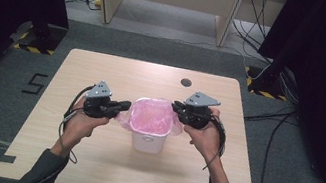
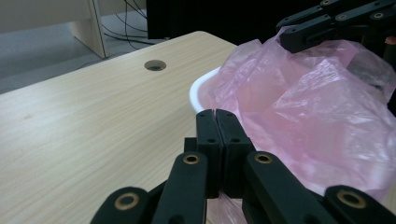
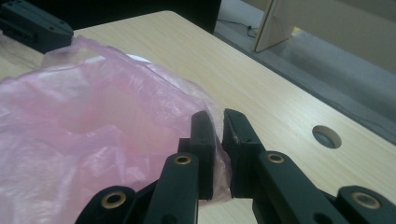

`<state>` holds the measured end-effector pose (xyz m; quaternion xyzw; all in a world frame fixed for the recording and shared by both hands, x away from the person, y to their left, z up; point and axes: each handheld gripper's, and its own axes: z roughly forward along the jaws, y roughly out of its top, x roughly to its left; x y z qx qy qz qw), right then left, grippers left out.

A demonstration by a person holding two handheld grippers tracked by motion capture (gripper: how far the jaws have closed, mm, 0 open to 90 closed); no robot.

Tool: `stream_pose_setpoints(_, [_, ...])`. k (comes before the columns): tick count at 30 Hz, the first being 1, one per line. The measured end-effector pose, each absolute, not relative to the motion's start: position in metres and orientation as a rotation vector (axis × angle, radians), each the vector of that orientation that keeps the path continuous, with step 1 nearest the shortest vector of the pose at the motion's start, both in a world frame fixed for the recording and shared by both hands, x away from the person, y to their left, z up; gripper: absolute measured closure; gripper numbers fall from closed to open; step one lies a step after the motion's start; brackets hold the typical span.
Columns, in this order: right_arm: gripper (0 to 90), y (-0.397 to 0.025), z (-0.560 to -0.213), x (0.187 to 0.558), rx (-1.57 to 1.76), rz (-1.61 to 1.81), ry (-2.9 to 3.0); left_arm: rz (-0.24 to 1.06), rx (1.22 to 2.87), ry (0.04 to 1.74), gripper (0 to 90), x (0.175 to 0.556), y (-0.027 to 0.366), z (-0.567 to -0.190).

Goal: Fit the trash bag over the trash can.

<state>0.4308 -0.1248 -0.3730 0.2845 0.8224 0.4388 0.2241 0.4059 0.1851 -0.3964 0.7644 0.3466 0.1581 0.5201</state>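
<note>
A small white bin (image 1: 147, 142) stands in the middle of the table, lined with a thin pink bag (image 1: 151, 115) that bulges over its rim. My left gripper (image 1: 124, 105) is at the bin's left side. In the left gripper view its jaws (image 2: 216, 114) are pressed together on the bag's edge (image 2: 303, 107), beside the white rim (image 2: 198, 88). My right gripper (image 1: 176, 106) is at the bin's right side. Its jaws (image 3: 218, 119) stand a narrow gap apart with bag film (image 3: 84, 121) lying between them. Each gripper view also shows the other gripper: the right one (image 2: 286, 33) and the left one (image 3: 60, 35).
The wooden table (image 1: 88, 159) has a round cable hole (image 1: 186, 82) behind the bin. Bare wood surrounds the bin on all sides. Beyond the table are a wooden desk frame (image 1: 106, 0), floor cables (image 1: 278, 117) on the right and dark curtains.
</note>
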Motion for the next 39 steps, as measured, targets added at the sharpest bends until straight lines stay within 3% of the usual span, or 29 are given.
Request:
stream_pose_setpoints(14, [82.6,-0.126,-0.395,0.466,0.920,1.196,2.332,0.335,1.823,0.903,88.8,0.431,0.179,-0.414])
stream_pose_setpoints(25, [82.7,-0.123,-0.413,0.467,0.916,1.120,2.396,0.318,1.858,0.926,88.5,0.432,0.180,-0.433])
stream_pose_setpoints(27, [80.0,-0.126,-0.417,0.468,0.921,1.131,2.405,0.304,1.841,0.917,87.2,0.429,0.182,-0.434])
stream_pose_setpoints(30, [56.8,-0.133,-0.416,0.463,0.971,1.141,2.363,0.342,1.840,0.899,77.7,0.424,0.187,-0.428])
stream_pose_setpoints(31, [56.8,-0.133,-0.416,0.463,0.971,1.141,2.363,0.342,1.840,0.899,75.1,0.424,0.187,-0.428])
stream_pose_setpoints(32, [46.3,-0.140,-0.413,0.461,0.998,1.165,2.363,0.353,1.833,0.881,74.8,0.421,0.193,-0.423])
stream_pose_setpoints(36, [37.4,-0.155,-0.397,0.454,0.997,1.268,2.310,0.355,1.805,0.875,66.2,0.417,0.198,-0.413])
stream_pose_setpoints(39, [35.5,-0.160,-0.382,0.450,0.959,1.315,2.287,0.363,1.792,0.861,65.4,0.414,0.199,-0.406])
